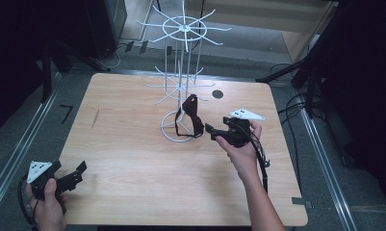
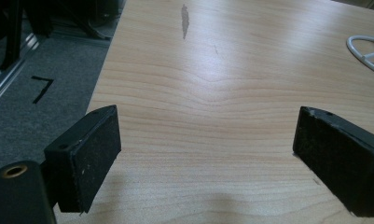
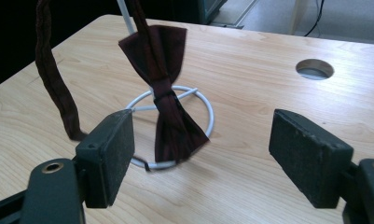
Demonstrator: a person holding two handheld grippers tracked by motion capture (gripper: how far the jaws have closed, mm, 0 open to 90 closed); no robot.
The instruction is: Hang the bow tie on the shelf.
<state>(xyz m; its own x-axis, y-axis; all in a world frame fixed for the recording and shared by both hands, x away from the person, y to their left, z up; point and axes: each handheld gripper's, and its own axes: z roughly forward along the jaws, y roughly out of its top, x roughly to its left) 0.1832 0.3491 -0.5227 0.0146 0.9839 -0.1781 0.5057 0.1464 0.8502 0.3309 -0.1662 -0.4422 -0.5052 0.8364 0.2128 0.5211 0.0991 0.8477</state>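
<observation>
Since the bow tie (image 3: 168, 100) hangs by its strap from a lower arm of the white wire rack (image 1: 182, 72), its long axis runs almost straight up and down, the knot (image 3: 163, 95) mid-height and the lower wing drooping over the rack's base ring (image 3: 208, 109). In the right gripper view it sits just ahead of the right gripper (image 3: 201, 156), slightly toward the left-hand one of that gripper's fingers (image 3: 110, 156), and apart from both. These fingers stand wide apart and hold nothing. The strap (image 3: 54, 77) falls as a dark loop on the far side of that same finger from the bow, its end touching the worktop (image 1: 133, 159).

From the high view, the right gripper (image 1: 218, 132) is just beside the bow, on the side of the rack away from the person's left hand, pointing at it. My judgement is that a short push forward would bring the fabric between the fingers, with the knot as the likeliest place to close; the hanging bow could swing away if nudged.

The left gripper (image 1: 77, 174) rests well away from the rack, at the near corner of the worktop. Its fingers (image 2: 89, 154) are spread wide too, with bare wood between them.

The rack carries nothing else that I can see.
</observation>
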